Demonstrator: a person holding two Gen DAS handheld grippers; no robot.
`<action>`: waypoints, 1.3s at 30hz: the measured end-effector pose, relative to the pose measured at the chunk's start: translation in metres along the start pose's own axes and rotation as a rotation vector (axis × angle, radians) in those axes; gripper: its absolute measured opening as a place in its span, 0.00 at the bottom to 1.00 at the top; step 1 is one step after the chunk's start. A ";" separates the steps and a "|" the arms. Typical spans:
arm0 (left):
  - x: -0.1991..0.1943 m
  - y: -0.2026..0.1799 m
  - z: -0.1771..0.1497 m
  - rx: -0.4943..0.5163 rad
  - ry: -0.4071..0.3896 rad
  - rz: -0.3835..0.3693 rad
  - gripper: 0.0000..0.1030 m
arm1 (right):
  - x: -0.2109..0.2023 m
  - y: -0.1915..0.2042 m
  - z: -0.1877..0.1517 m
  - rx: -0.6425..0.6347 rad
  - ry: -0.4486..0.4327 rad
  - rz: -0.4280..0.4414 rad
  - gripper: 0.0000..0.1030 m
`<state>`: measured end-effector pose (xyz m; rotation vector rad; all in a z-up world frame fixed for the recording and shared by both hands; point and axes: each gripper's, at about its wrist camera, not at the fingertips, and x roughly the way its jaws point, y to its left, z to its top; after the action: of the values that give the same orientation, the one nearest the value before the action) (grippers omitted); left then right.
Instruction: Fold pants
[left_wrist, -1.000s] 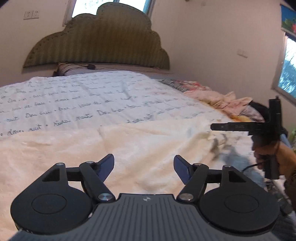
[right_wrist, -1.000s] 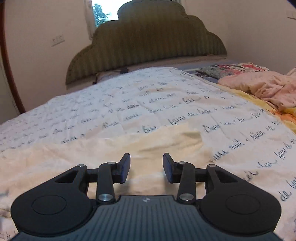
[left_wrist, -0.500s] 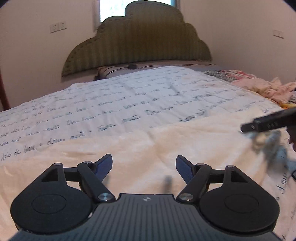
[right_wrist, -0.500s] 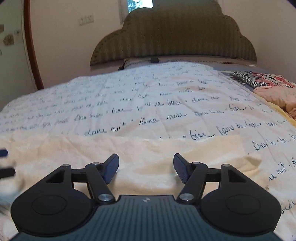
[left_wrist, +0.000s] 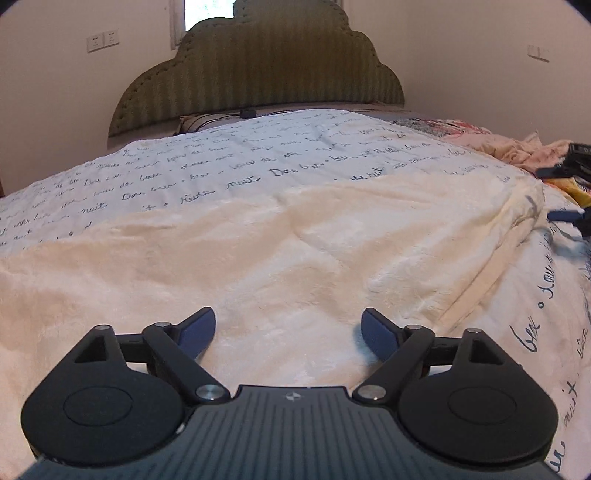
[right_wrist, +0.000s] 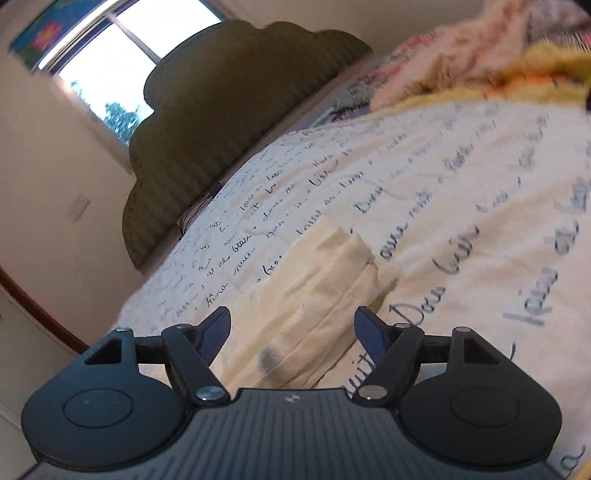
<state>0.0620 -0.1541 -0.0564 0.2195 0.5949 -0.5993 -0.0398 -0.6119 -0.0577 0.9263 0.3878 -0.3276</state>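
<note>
Cream fleece pants (left_wrist: 280, 251) lie spread across the bed, on a white quilt with blue script. My left gripper (left_wrist: 288, 332) is open and empty, low over the pants' near part. My right gripper (right_wrist: 291, 330) is open and empty, tilted, over the end of the pants (right_wrist: 332, 273), where folded layers and an edge show. The right gripper also shows at the right edge of the left wrist view (left_wrist: 569, 192), beside the pants' right end.
The white quilt (left_wrist: 229, 158) covers the bed up to a green scalloped headboard (left_wrist: 258, 70). A pile of pink and yellow clothes (right_wrist: 480, 62) lies at the bed's right side. A window (right_wrist: 110, 74) is behind the headboard.
My right gripper has moved to the pants' right end and rolled to a tilt. My left gripper has dropped closer to the pants. Both stay open.
</note>
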 end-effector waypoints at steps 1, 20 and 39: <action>0.000 0.003 0.000 -0.019 0.000 -0.001 0.91 | 0.003 -0.006 -0.001 0.059 0.020 0.003 0.72; -0.023 0.024 0.004 -0.128 -0.104 0.033 0.93 | 0.036 -0.008 -0.009 0.189 -0.145 0.068 0.11; -0.071 0.062 0.005 -0.141 -0.229 0.321 0.95 | 0.062 0.212 -0.150 -0.577 0.155 0.375 0.11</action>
<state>0.0534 -0.0730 -0.0095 0.1073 0.3673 -0.2651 0.0794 -0.3765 -0.0179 0.4408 0.4112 0.1984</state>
